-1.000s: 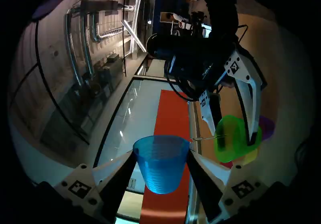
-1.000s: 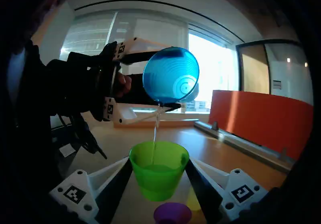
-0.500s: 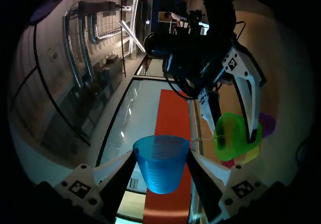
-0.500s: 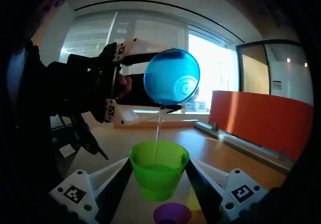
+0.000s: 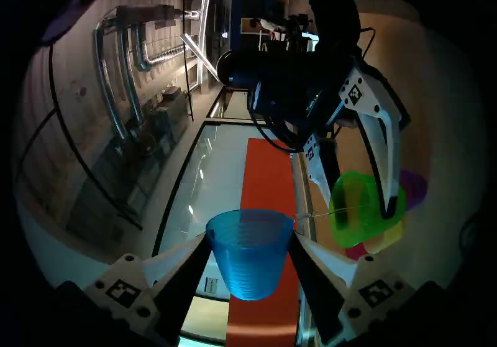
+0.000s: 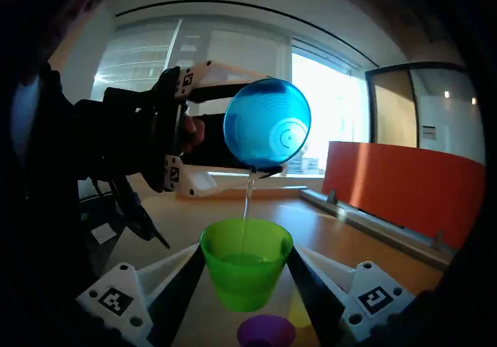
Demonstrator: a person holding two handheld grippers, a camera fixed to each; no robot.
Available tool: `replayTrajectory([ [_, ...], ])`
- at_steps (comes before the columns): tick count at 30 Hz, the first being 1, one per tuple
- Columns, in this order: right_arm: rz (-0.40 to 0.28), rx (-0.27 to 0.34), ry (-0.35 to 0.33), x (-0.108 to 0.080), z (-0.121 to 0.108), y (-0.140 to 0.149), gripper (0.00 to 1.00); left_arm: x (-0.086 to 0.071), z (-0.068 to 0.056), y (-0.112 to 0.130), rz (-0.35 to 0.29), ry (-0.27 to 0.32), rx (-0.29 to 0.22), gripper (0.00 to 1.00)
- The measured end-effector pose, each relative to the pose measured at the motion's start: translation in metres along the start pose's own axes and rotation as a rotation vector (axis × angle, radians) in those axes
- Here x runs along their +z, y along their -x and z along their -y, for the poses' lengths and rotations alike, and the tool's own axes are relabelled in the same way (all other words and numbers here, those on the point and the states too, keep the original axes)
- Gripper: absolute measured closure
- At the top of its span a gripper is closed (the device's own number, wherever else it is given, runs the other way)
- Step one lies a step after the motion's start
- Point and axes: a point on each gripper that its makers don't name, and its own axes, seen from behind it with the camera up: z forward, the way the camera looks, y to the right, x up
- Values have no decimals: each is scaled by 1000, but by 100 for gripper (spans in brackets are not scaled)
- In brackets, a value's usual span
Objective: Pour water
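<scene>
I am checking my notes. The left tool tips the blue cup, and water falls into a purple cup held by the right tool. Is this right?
No: the right tool holds a green cup, not a purple one; the right gripper view shows it. The left tool does tip the blue cup.

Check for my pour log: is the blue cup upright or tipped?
Tipped: the blue cup shows its base, a stream falling from its rim into the green cup.
</scene>
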Motion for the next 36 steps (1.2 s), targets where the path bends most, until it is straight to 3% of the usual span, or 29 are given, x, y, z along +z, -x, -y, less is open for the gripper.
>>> replayTrajectory([
  [36, -6, 18, -4, -1, 1, 2, 10, 0, 7, -1, 0, -18, 27, 15],
])
